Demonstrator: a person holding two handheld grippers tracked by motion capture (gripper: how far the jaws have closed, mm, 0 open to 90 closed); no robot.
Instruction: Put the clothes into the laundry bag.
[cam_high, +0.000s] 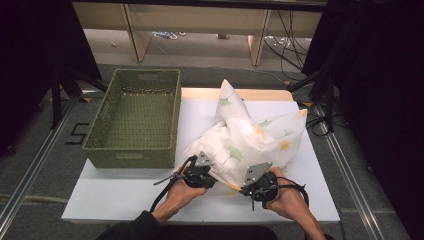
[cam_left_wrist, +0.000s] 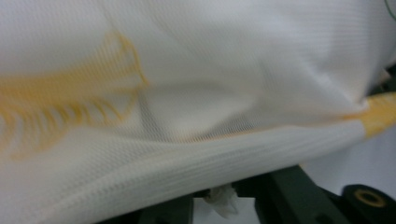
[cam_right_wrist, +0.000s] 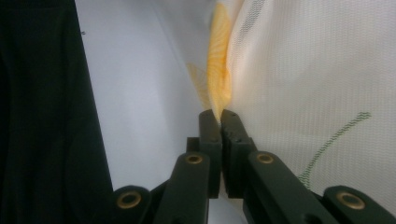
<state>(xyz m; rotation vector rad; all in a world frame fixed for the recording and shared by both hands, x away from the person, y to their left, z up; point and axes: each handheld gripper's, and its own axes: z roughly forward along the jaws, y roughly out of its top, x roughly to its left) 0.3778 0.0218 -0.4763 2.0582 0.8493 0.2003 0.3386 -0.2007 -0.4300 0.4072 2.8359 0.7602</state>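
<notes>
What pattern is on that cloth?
White cloth printed with green and yellow-orange leaves, clearest in the high view.

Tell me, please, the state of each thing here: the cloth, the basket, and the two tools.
Cloth: crumpled, partly lifted off the table, held at its near edge.
Basket: upright, empty, apart from the cloth.
Left tool: at the cloth's near edge; cloth hides its jaws.
Right tool: jaws shut on the cloth's edge.
White table: flat, bearing basket and cloth.

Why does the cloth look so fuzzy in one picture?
In the left gripper view the white leaf-printed cloth lies too close, so it blurs; in the right gripper view the right gripper looks sharp; the high view is evenly lit, with dark edges.
</notes>
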